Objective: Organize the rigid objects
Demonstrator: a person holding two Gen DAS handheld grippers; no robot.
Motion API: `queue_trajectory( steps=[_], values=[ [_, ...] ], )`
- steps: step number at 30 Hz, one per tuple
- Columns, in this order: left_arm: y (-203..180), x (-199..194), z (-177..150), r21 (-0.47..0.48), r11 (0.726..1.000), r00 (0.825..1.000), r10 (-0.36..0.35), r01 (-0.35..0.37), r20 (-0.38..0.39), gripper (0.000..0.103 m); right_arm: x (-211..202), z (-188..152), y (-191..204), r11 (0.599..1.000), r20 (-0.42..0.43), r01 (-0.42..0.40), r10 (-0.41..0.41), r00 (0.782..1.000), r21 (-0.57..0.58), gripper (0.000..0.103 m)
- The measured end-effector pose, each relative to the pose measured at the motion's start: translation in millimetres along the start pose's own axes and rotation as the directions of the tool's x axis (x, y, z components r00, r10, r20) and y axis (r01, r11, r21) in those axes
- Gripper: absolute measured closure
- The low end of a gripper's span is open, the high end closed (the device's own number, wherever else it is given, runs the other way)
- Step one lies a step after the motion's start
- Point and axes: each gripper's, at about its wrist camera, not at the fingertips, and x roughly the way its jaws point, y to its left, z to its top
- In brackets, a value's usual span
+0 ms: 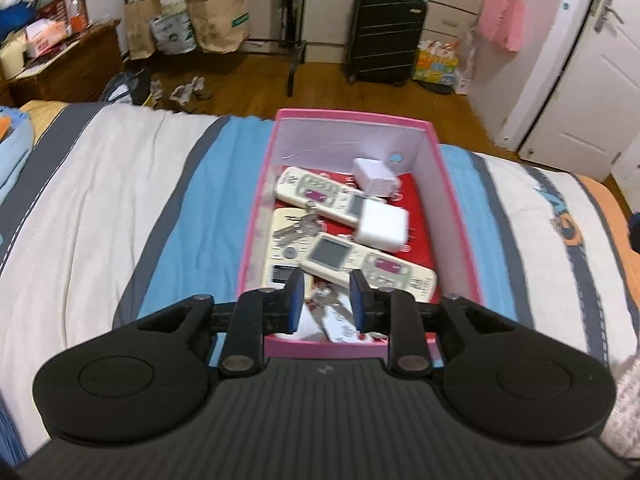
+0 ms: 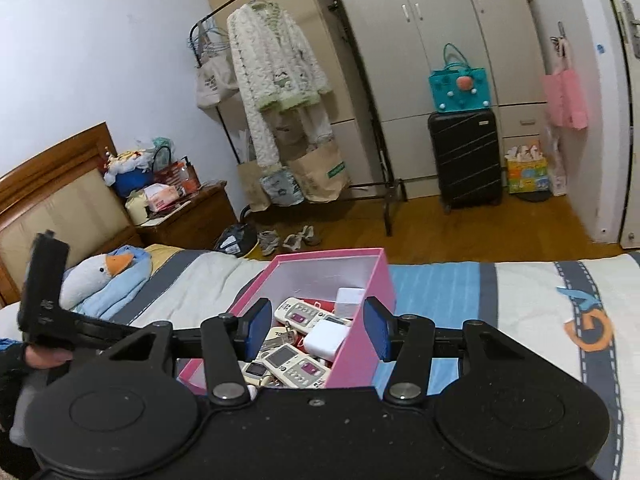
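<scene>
Black housing fills the bottom of the left wrist view, and above it the left tool (image 1: 325, 300) stands with its blue pads parted and nothing between them, hovering over the near end of the pink box (image 1: 460, 216) at the centre of the frame. That box sits on the striped bed (image 1: 120, 184). Inside lie two cream remotes, one upper (image 1: 316, 194) and one lower (image 1: 368, 266), a bunch of keys (image 1: 298, 228), a white charger (image 1: 382, 226) and a smaller white adapter (image 1: 374, 176) at the far wall. More small items under the pads at the near end are blurred and partly covered, so I cannot name them.

Right wrist view: the right tool (image 2: 318, 330) is wider apart, also empty, straddling the box's right wall low in the frame. The left tool's body shows at lower left, cut off by the edge. A plush goose (image 2: 96, 276) lies on the bed at left, a black suitcase (image 2: 466, 160) stands against the wardrobe at right.

Judging by the filled box and two empty tools, gathering looks mostly done; a next move would call for tidying the contents or fetching anything outside these views.
</scene>
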Motion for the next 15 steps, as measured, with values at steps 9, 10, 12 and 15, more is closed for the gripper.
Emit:
queue_trajectory(
  steps=[9, 10, 12, 15],
  values=[
    [-30, -21, -16, 0.033, 0.999, 1.0, 0.018, -0.017, -0.024, 0.068, -21, -9, 5, 0.995, 0.043, 0.063, -0.06, 0.997, -0.079, 0.043],
    [-33, -25, -18, 0.039, 0.999, 1.0, 0.019, -0.018, -0.023, 0.067, -24, -11, 6, 0.994, 0.045, 0.068, -0.064, 0.997, -0.088, 0.043],
    [-39, -32, -22, 0.044, 0.999, 1.0, 0.011, -0.01, -0.014, 0.063, -29, -12, 5, 0.993, 0.048, 0.073, -0.069, 0.996, -0.091, 0.042],
    [-48, -43, -26, 0.049, 0.999, 1.0, 0.005, -0.005, 0.002, 0.061, -36, -16, 2, 0.994, 0.047, 0.079, -0.075, 0.996, -0.079, 0.042]
  ],
)
